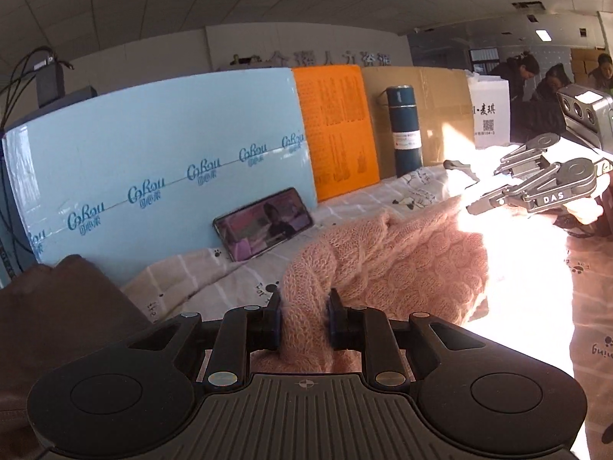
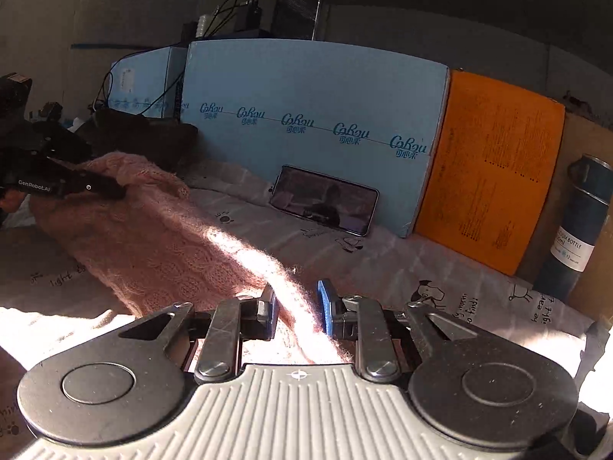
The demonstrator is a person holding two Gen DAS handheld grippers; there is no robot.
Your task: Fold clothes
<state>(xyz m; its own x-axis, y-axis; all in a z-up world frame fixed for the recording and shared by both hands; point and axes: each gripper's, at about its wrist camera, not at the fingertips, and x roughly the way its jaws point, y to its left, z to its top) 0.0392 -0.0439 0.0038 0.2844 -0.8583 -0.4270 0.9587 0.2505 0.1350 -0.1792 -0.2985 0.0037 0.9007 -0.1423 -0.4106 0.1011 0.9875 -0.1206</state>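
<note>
Sweater [image 1: 402, 264], pink cable knit, stretched in a long bunched band across the printed sheet [image 1: 214, 272] on the counter. Left gripper [image 1: 304, 322] pinches one end, knit packed between the pads. Right gripper [image 2: 297, 310] straddles the other end; jaws look partly apart, fabric between, firm hold uncertain. No tidy folded stack visible; whether mid-fold or being spread out, cannot tell.

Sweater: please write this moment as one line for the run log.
left gripper: shut on sweater | right gripper: around sweater edge, grip unclear | sweater: on sheet
</note>
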